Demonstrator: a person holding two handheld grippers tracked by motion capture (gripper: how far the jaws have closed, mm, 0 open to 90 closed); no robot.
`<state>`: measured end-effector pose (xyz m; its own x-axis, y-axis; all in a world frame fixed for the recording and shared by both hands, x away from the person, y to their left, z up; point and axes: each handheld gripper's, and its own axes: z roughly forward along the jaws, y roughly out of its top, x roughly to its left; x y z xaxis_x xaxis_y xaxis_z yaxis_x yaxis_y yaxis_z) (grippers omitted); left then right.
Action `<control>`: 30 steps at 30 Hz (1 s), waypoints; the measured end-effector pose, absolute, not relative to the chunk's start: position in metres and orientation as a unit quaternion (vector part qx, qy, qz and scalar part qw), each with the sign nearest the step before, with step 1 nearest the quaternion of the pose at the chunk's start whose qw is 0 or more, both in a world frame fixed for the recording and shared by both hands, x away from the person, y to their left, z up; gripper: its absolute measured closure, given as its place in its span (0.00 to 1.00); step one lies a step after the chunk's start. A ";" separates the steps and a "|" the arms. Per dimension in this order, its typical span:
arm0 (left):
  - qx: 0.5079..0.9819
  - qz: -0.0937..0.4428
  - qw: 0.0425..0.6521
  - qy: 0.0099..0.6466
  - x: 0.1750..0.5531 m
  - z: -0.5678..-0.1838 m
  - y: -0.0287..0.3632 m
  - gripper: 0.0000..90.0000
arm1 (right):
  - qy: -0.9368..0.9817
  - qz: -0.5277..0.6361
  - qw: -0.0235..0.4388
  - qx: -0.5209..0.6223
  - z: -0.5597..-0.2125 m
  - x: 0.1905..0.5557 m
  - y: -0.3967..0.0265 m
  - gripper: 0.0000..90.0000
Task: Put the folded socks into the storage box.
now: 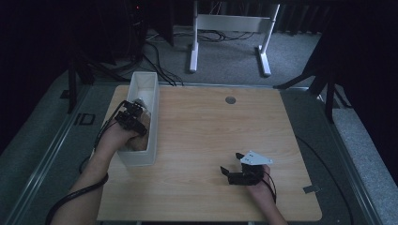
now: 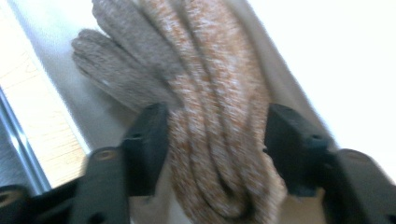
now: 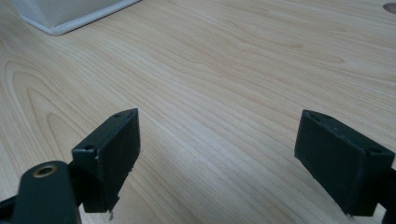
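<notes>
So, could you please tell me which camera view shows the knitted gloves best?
The left gripper view: the knitted gloves lie close up between the left gripper jaws, orange-and-grey weave plain, though slightly blurred. The high view shows them small and dim inside the white bin, partly covered by that gripper. The right gripper view looks across bare table.

A light wooden table (image 1: 211, 154) bears a small grey disc (image 1: 230, 100) near its far edge; beyond, a white frame (image 1: 230, 33) and what appear to be cables (image 1: 159, 65) on grey carpet.
</notes>
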<state>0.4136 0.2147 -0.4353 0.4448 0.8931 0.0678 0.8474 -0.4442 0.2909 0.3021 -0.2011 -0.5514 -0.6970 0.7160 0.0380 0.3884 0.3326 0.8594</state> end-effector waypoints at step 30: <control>0.819 0.165 0.273 0.478 0.354 -0.425 0.230 0.16 | 0.797 0.463 0.177 0.345 -0.551 0.301 -0.200 0.16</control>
